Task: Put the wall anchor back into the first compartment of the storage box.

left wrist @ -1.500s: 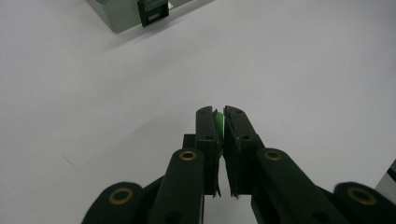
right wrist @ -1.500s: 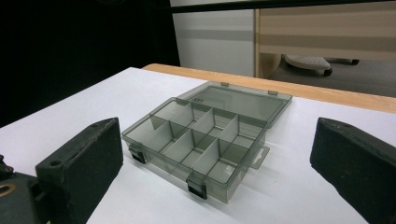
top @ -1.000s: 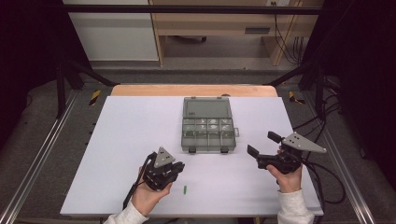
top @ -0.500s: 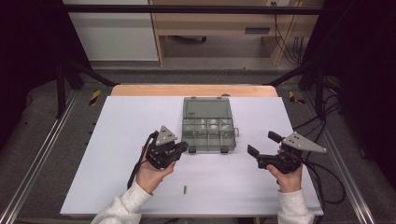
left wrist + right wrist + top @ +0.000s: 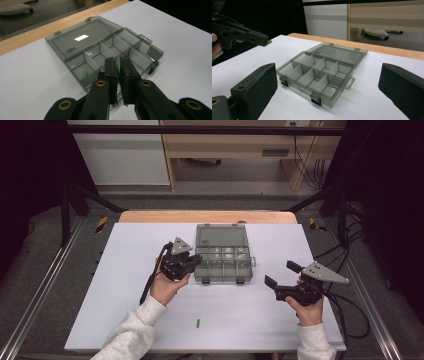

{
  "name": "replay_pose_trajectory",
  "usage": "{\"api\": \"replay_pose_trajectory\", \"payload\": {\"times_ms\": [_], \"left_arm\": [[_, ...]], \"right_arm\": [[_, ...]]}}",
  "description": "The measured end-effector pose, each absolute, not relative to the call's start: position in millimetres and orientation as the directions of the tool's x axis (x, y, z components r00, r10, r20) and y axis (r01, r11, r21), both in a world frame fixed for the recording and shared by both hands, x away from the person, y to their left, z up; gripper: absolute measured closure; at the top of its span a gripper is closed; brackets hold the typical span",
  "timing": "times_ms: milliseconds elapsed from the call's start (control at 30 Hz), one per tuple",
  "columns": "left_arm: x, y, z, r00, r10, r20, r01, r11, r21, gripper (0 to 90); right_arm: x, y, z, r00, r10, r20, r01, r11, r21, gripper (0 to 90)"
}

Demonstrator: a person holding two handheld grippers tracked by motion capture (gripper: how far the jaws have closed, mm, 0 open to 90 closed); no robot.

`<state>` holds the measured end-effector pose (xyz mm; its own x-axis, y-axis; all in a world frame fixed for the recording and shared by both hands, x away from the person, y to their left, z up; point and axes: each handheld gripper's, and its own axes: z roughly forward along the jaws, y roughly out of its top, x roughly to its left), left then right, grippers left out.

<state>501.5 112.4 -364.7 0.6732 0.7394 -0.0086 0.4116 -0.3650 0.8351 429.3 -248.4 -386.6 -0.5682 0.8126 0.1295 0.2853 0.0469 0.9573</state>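
A clear grey compartment box (image 5: pixel 222 265) lies with its lid flat open on the white table; it also sits in the left gripper view (image 5: pixel 130 47) and the right gripper view (image 5: pixel 317 72). My left gripper (image 5: pixel 196 262) hovers at the box's left edge, shut on a small green piece (image 5: pixel 117 67), whose tip pokes out in the right gripper view (image 5: pixel 269 41). Another green piece (image 5: pixel 85 74) lies in the near-left compartment. A third green piece (image 5: pixel 198 323) lies loose on the table near the front. My right gripper (image 5: pixel 281 274) rests to the right of the box, open with nothing between its fingers (image 5: pixel 254 87).
The white table top (image 5: pixel 125 285) has a wooden strip (image 5: pixel 207 216) along its far edge. Cables trail off the right side (image 5: pixel 350 310). Metal rails (image 5: pixel 35 300) and dark frame posts flank the table.
My left gripper has risen from the front of the table and travelled away from the person to the box's left edge, jaws shut. The right gripper has stayed put.
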Motion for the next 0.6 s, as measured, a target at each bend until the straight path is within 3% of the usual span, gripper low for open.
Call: {"api": "replay_pose_trajectory", "payload": {"times_ms": [600], "left_arm": [[550.3, 105.5, -391.3, 0.645, 0.764, -0.001, 0.446, -0.376, 0.812, 84.5]], "right_arm": [[429.2, -250.0, -385.7, -0.567, 0.812, 0.135, 0.285, 0.04, 0.958, 2.4]]}}
